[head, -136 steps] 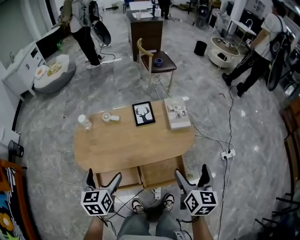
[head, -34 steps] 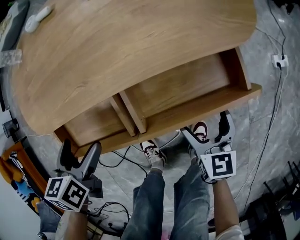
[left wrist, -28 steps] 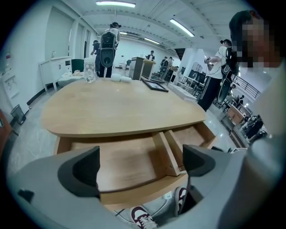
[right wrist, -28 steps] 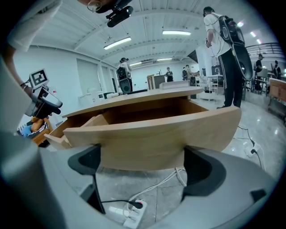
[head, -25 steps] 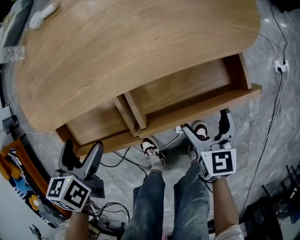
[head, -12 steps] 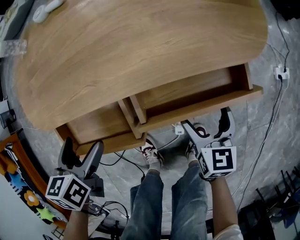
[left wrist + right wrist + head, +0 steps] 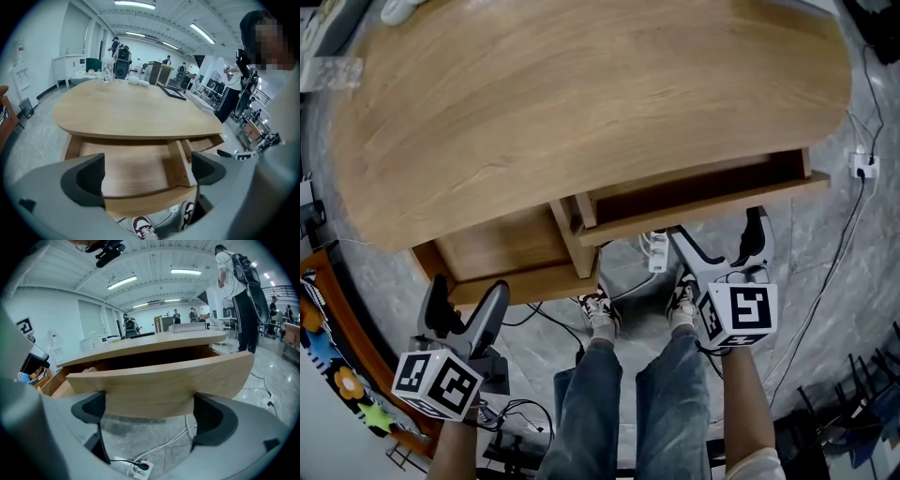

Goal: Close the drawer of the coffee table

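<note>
The wooden coffee table [image 7: 581,103] has two drawers on my side. The right drawer [image 7: 703,208] is mostly slid in, with only a narrow strip of its inside showing. My right gripper [image 7: 715,225] is open and its jaws sit against that drawer's curved front panel [image 7: 159,380], one on either side of the panel's middle. The left drawer [image 7: 502,248] stands pulled well out and is bare inside [image 7: 131,171]. My left gripper [image 7: 467,292] is open just short of the left drawer's front edge [image 7: 150,204], holding nothing.
A white power strip [image 7: 656,251] and cables lie on the floor under the right drawer, by the person's shoes [image 7: 600,309]. Another socket block [image 7: 865,161] lies at the right. A bottle [image 7: 108,70] and a picture frame [image 7: 171,91] stand at the table's far side. A person [image 7: 239,291] stands beyond the table.
The right drawer has slid steadily into the table, with my right gripper following against its front. The left drawer and left gripper have stayed where they were.
</note>
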Demonstrator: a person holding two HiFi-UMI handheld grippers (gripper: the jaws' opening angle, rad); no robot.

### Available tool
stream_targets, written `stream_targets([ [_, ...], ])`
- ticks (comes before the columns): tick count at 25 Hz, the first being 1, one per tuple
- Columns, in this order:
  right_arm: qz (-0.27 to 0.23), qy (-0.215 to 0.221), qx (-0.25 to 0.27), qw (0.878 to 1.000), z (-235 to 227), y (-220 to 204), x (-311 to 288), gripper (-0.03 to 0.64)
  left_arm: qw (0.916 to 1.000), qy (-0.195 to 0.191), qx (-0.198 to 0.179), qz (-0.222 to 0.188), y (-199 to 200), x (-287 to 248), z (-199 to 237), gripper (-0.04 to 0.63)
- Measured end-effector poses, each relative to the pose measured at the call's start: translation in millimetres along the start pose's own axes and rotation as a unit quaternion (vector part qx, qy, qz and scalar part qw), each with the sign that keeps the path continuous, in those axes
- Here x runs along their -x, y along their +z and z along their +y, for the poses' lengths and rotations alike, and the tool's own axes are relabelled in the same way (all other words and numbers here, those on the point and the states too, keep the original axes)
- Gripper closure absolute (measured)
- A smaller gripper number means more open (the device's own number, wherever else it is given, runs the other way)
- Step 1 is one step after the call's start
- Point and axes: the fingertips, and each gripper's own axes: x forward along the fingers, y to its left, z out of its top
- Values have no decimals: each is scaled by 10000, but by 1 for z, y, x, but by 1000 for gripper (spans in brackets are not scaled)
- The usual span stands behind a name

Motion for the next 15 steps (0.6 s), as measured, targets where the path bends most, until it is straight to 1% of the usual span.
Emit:
stream_targets([
  [15,-75,-67,-37,9999,-1,26,-38,29,9994,93,331,-97,-2,4,12,21],
])
